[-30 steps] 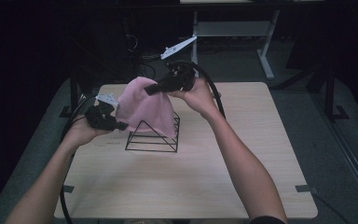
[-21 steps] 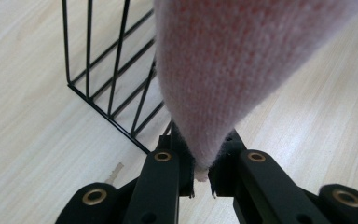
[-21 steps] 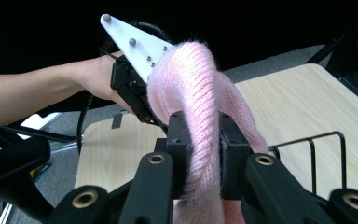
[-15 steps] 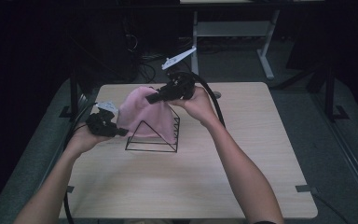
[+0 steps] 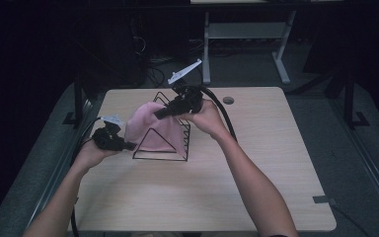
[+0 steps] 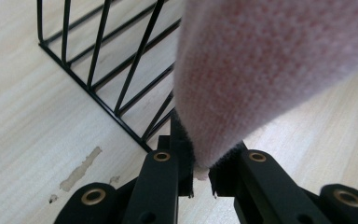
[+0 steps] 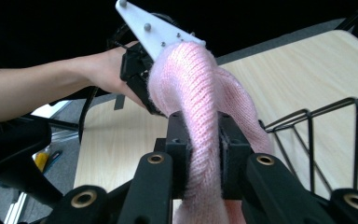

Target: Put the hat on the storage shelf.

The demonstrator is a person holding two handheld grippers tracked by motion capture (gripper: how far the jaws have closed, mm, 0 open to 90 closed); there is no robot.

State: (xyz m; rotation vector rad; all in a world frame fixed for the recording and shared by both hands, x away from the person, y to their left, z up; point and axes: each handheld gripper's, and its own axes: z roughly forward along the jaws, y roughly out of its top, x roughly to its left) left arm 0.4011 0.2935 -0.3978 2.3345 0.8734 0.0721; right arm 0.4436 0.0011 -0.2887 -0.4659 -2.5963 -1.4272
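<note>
Two tools (image 5: pixel 131 145) (image 5: pixel 159 114) (both clamped) on cloth (image 5: pixel 150 127)

No readable text, labels or numbers anywhere

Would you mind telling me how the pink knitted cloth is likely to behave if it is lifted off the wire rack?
The pink knitted cloth probably flops: it drapes over the wire rack and bunches between the right tongs. It seems light, sagging little between both tongs. Its fuzzy knit may snag on the wires.
</note>
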